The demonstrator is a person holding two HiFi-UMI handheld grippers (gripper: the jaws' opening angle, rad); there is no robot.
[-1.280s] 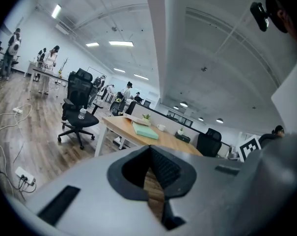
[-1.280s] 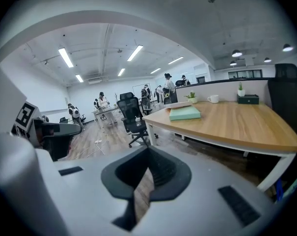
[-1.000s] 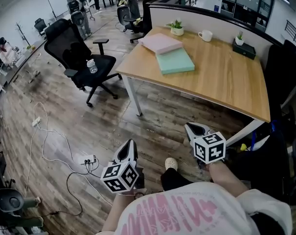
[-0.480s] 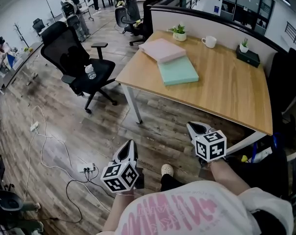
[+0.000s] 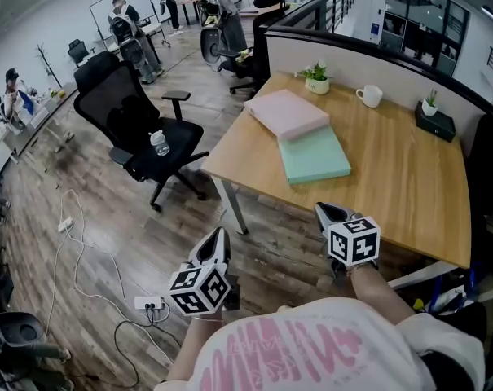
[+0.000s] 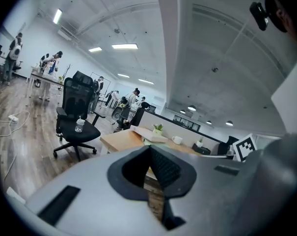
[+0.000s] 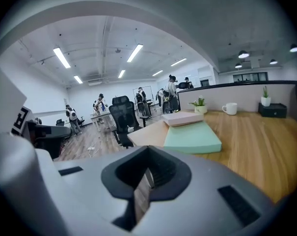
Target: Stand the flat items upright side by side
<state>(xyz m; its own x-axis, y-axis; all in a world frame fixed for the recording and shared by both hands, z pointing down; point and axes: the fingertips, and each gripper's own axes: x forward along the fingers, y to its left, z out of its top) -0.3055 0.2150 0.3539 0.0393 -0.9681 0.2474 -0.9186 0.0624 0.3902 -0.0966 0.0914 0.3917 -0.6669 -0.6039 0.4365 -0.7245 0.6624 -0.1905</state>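
Note:
Two flat box-like items lie on the wooden desk: a pink one toward the far left corner and a mint-green one just in front of it, touching or slightly under it. Both lie flat. My left gripper is shut and empty, held over the floor short of the desk's left corner. My right gripper is shut and empty too, at the desk's near edge, in front of the green item.
A black office chair with a water bottle on its seat stands left of the desk. A potted plant, a white mug and a dark box with a plant line the desk's back edge. Cables and a power strip lie on the floor. People stand far off.
The desk and both flat items have come nearer in the head view; both grippers have advanced toward the desk, still shut and empty.

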